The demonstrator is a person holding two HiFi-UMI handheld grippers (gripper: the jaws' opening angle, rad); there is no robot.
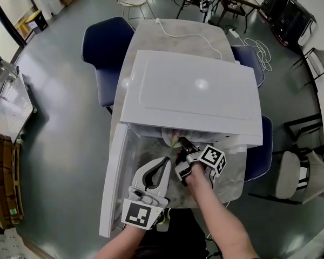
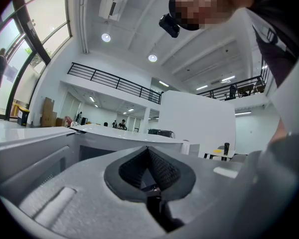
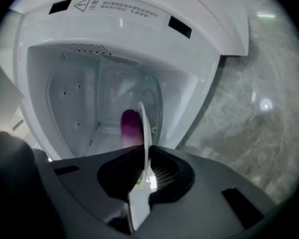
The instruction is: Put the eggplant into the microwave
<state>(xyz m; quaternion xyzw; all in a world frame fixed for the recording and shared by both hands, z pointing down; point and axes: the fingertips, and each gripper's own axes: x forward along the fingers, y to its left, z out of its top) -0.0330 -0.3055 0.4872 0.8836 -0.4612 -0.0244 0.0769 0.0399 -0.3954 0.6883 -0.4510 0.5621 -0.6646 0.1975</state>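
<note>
Ahead of the right claw (image 3: pixel 145 166) the microwave (image 3: pixel 114 24) gapes, walled at both sides and roofed above. The plate (image 3: pixel 144 133) in its grip and the eggplant (image 3: pixel 130 127) beside it fill mid-opening. Right of that claw, the table (image 3: pixel 249 108) lies open. The swung-out door (image 1: pixel 112 182) blocks the left claw's (image 1: pixel 165 163) left side.

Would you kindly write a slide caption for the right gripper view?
Right gripper holds a white plate with a purple eggplant before the open microwave.
</note>
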